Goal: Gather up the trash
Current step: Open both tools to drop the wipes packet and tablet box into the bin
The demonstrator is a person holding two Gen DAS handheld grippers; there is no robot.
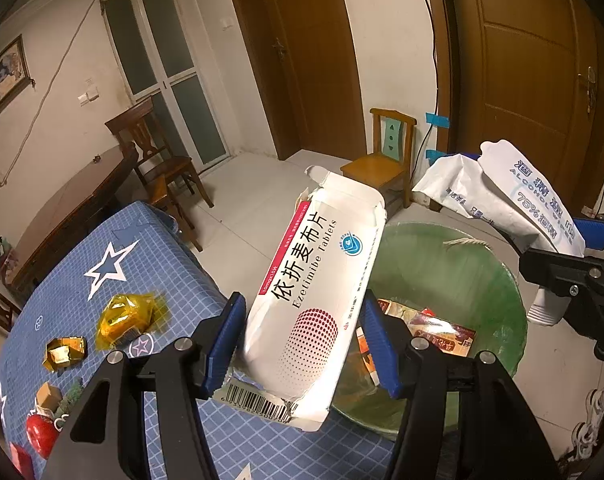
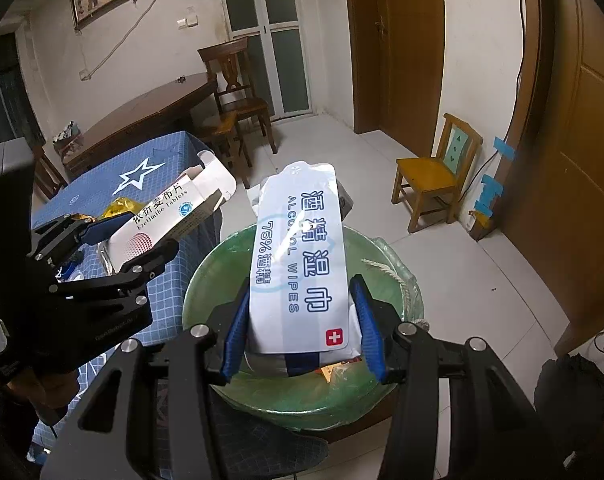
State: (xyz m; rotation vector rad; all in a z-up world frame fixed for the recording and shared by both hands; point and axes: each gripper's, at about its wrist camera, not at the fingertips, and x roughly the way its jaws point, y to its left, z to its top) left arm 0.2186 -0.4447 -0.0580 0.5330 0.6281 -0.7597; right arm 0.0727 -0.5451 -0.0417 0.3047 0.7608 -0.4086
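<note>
My left gripper (image 1: 302,336) is shut on a white Ezetimibe tablet box (image 1: 314,292), held at the table edge beside the green-lined trash bin (image 1: 482,276). The box also shows in the right wrist view (image 2: 170,216). My right gripper (image 2: 302,320) is shut on a white alcohol wipes pack (image 2: 298,256), held over the green bin (image 2: 222,264). The pack shows at the right of the left wrist view (image 1: 530,196). Wrappers (image 1: 438,332) lie inside the bin.
The blue star-patterned table (image 1: 162,272) carries gold wrappers (image 1: 126,320), a small gold piece (image 1: 64,352) and red items (image 1: 42,434). A small wooden chair (image 1: 386,160) stands beyond the bin. A dark dining table (image 2: 150,112) and chair (image 2: 238,92) stand behind.
</note>
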